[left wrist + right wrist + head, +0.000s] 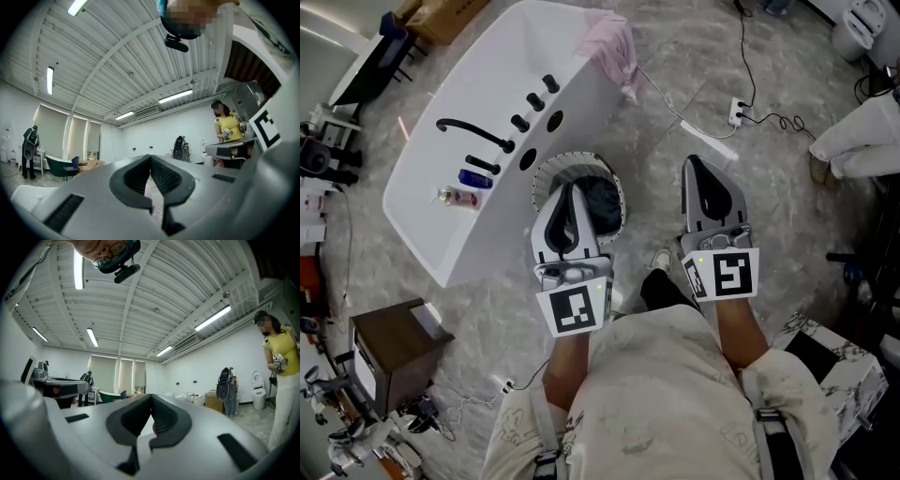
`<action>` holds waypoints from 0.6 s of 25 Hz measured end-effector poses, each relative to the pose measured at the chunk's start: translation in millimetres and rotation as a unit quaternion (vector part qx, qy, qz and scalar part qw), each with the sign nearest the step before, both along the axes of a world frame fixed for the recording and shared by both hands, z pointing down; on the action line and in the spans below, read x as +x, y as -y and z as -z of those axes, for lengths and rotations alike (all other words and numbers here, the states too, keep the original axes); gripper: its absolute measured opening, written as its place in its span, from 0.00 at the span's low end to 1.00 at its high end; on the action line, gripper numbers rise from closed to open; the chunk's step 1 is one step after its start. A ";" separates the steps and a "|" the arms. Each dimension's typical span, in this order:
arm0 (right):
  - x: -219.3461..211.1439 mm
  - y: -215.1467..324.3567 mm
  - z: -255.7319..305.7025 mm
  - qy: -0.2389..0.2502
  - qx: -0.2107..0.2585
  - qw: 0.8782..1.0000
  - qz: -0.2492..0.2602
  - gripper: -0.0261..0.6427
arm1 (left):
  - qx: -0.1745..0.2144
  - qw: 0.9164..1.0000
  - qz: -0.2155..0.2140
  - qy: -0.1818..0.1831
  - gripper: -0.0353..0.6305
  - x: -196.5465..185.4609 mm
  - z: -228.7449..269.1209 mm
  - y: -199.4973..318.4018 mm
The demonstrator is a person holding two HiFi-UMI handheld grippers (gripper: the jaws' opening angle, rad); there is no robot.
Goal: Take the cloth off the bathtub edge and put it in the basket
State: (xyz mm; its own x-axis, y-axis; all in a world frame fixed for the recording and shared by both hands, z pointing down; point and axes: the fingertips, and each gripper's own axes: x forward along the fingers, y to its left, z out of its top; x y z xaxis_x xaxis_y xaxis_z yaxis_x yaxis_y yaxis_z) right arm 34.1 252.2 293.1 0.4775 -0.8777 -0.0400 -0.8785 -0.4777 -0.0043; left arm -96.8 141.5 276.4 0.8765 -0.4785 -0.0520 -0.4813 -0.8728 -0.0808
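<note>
Your left gripper (573, 190) has its jaws drawn together tip to tip, and its own view shows nothing between them. Your right gripper (692, 163) is closed the same way, pads meeting at the tips and holding nothing. You hold both out in front of you, side by side and apart, each pointing away from your body.

The pink cloth (611, 45) is draped over the rim at the far end of the white bathtub (487, 75), hanging partly down the outer wall, well away from both grippers. The round basket (538, 187) stands on the floor (787, 187) against the bathtub's near side wall, with something dark inside it; in the head view your left gripper overlaps it, so part of its rim is covered.

On the bathtub's wide near rim stand a black faucet (474, 134) with a row of black knobs beside it, and a blue bottle (475, 178) lies near that rim's outer edge. A power strip (737, 112) with a black cable (769, 120) lies on the floor beyond your right gripper. A brown cabinet (394, 349) stands by the bathtub's near corner. A person in a yellow top (280, 352) stands at the right of the right gripper view
</note>
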 end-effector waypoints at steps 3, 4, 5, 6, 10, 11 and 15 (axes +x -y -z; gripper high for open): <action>32.6 -3.5 3.1 -0.002 0.003 1.000 0.001 0.02 | 0.007 1.000 0.002 -0.002 0.06 31.3 4.5 -1.9; 42.3 -3.7 4.2 -0.002 0.005 1.000 0.002 0.02 | 0.009 1.000 0.004 -0.001 0.06 39.7 5.0 -1.9; 51.0 -3.4 5.0 -0.003 0.006 1.000 0.003 0.02 | 0.009 1.000 0.006 -0.001 0.06 46.9 5.0 -1.4; 58.5 -2.9 5.5 -0.002 0.006 1.000 0.005 0.02 | 0.008 1.000 0.009 0.000 0.06 52.9 4.9 -0.6; 78.7 2.7 6.2 -0.004 0.006 1.000 0.009 0.02 | 0.006 1.000 0.019 0.001 0.06 68.3 2.3 5.1; 82.2 4.6 5.9 -0.004 0.005 1.000 0.010 0.02 | 0.005 1.000 0.021 0.002 0.06 70.8 1.0 7.2; 95.4 13.2 2.2 -0.002 0.003 1.000 0.010 0.02 | -0.003 1.000 0.025 0.001 0.06 80.0 -4.1 16.0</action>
